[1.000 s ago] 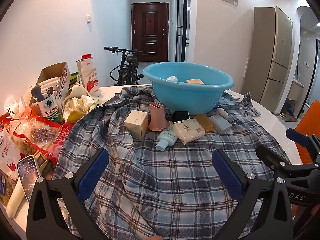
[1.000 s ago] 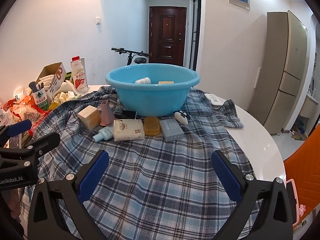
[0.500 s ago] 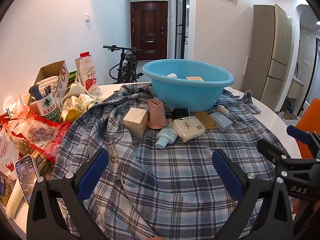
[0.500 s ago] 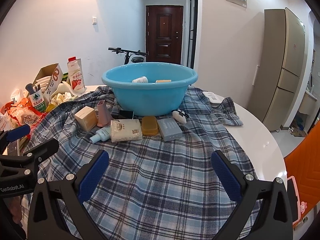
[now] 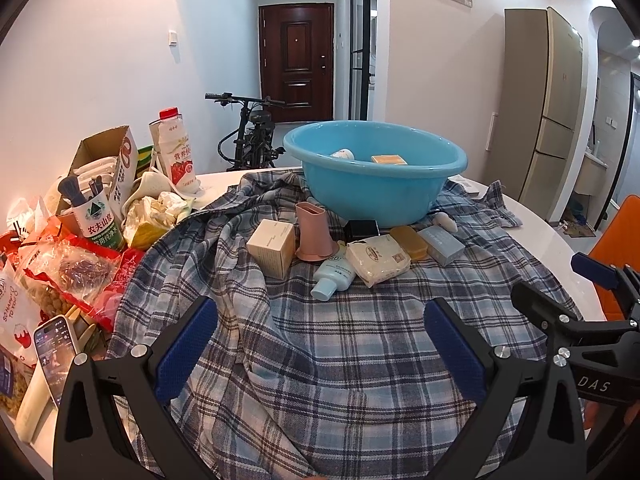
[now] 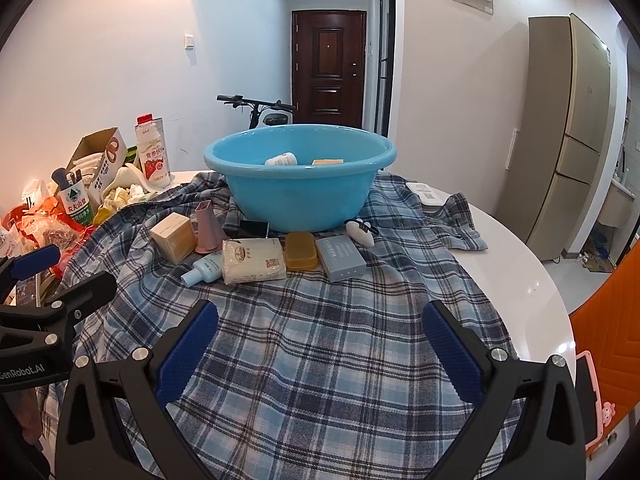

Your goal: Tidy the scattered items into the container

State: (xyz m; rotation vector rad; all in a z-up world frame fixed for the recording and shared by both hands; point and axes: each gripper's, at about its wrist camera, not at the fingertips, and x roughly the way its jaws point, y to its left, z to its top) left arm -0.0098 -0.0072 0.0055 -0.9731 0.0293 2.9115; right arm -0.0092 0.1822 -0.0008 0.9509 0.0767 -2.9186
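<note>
Scattered items (image 6: 256, 258) beside blue basin (image 6: 300, 200), well ahead of left gripper (image 5: 320, 338), right gripper (image 6: 318, 338); both spread wide, empty.

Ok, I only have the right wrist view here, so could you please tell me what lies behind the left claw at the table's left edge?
Observer: A phone lies there with its screen lit, just in front of the snack bags.
Operator: Thank you. And is the left claw holding anything?
Observer: No. The left claw is open above the shirt, with nothing between its pads.
</note>
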